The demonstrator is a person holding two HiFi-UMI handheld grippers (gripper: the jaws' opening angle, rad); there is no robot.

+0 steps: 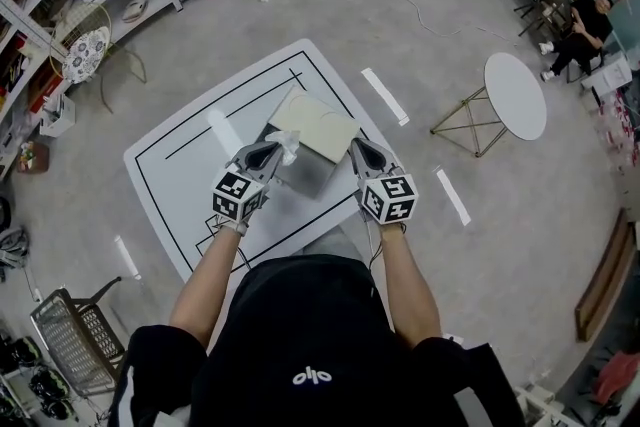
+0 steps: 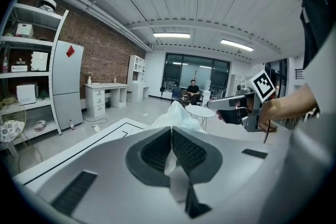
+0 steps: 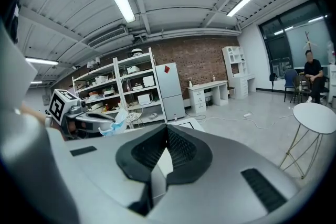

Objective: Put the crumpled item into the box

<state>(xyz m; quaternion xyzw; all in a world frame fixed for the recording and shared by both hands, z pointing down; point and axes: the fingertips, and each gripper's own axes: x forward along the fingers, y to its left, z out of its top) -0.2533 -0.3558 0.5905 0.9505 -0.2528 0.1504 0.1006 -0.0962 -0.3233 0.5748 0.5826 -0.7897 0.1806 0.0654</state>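
Left gripper [image 2: 171,134] clenched on the white crumpled wad [image 1: 288,147], which pokes forward past the tips over the open box [image 1: 310,177], no clear long axis; right gripper [image 3: 167,131] clamped on box flap [image 1: 315,123].

A white counter [image 1: 170,165] marked with black lines stands on the grey floor [image 1: 420,25]. On it sits a grey box [image 1: 308,173], its pale lid [image 1: 316,123] raised, near a white strip [image 1: 222,129].

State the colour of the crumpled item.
White crumpled item, clearest in the left gripper view.
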